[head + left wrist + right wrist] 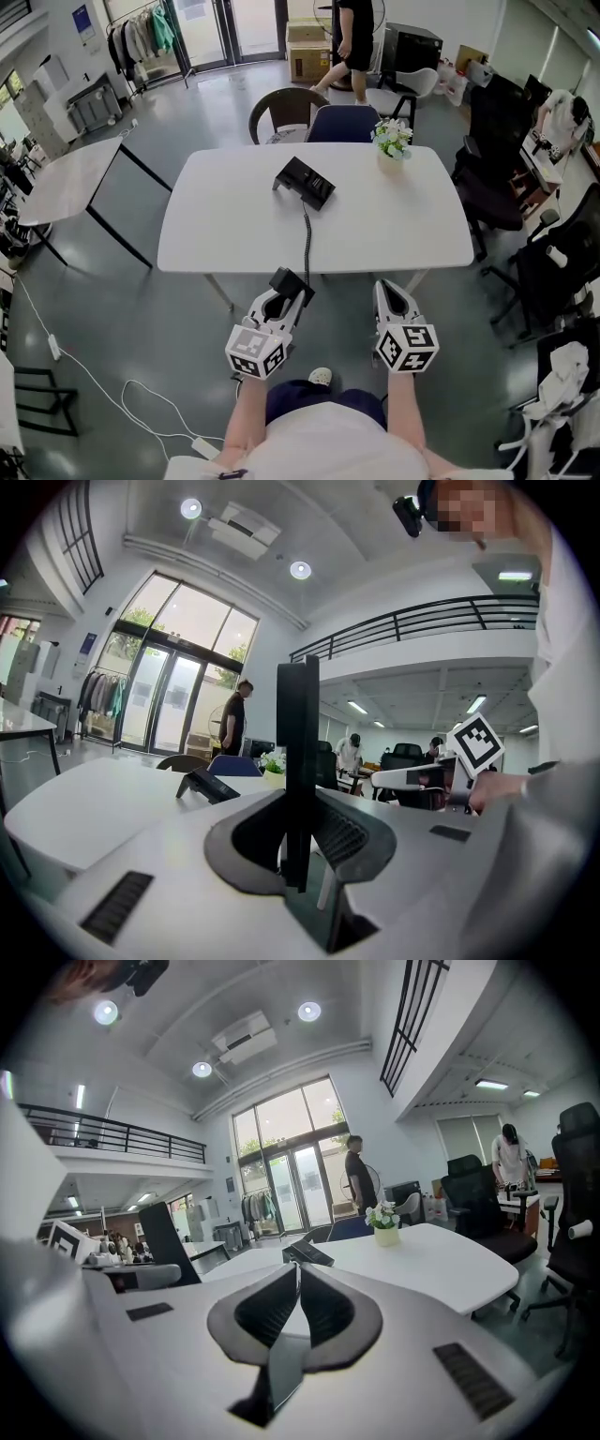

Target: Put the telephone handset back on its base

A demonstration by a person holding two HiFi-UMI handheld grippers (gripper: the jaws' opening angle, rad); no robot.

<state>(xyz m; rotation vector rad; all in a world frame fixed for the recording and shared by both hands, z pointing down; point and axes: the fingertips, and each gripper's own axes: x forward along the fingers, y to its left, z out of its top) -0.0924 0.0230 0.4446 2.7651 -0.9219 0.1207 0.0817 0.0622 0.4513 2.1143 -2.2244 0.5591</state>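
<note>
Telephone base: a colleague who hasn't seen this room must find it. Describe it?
Find the large white table mid-room. Left of its small flower pot sits the telephone base: the only black wedge on it, with a cord running off the near edge.

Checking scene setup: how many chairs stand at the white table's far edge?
2: a brown chair on the left and a blue chair beside it, both at the white table's far edge. None appears hidden.

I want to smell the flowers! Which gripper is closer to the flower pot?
Right. The right gripper is straight across the table from the flower pot; the left gripper, holding the handset, is farther off to the side.
</note>
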